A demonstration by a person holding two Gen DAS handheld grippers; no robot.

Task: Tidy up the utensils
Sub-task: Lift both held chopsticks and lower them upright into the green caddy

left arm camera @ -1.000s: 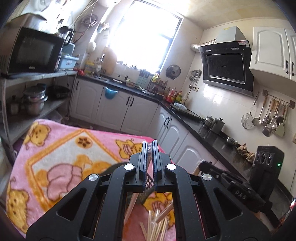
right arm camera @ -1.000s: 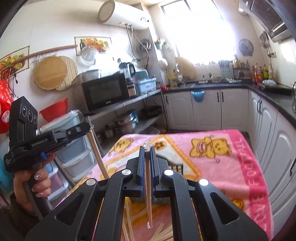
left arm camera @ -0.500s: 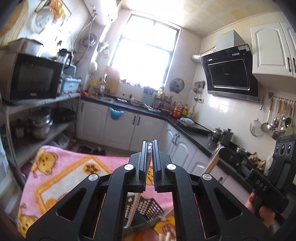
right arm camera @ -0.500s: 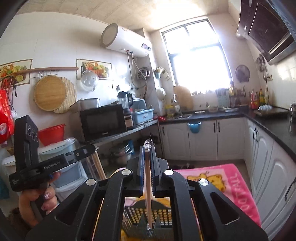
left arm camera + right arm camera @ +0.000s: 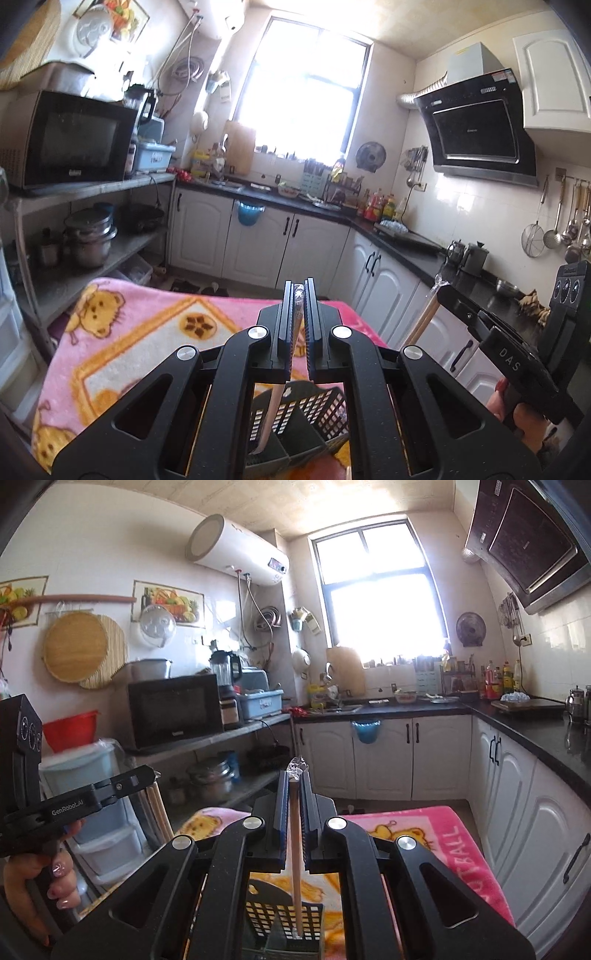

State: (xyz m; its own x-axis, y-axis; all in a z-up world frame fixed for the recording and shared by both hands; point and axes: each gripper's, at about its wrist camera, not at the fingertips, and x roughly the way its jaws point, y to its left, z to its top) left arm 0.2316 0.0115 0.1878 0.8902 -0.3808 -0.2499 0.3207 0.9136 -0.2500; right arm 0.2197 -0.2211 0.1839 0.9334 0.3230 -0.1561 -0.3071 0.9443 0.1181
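My left gripper (image 5: 298, 295) is shut on a plastic-wrapped pair of wooden chopsticks (image 5: 271, 410) that hangs down into a black perforated utensil basket (image 5: 314, 413). My right gripper (image 5: 294, 779) is shut on another wrapped pair of chopsticks (image 5: 295, 878), held upright with its lower end in the same basket (image 5: 284, 919). The right gripper also shows at the right of the left wrist view (image 5: 441, 288), and the left gripper at the left of the right wrist view (image 5: 151, 775).
The basket stands on a table under a pink cartoon-bear blanket (image 5: 122, 350). A shelf with a microwave (image 5: 66, 144) and pots (image 5: 88, 236) is to the left. White cabinets (image 5: 406, 760) and a dark counter run behind and to the right.
Both grippers have tilted up and lifted with their chopsticks. The loose chopsticks on the blanket have dropped out of view. The chopstick ends now hang in the basket.
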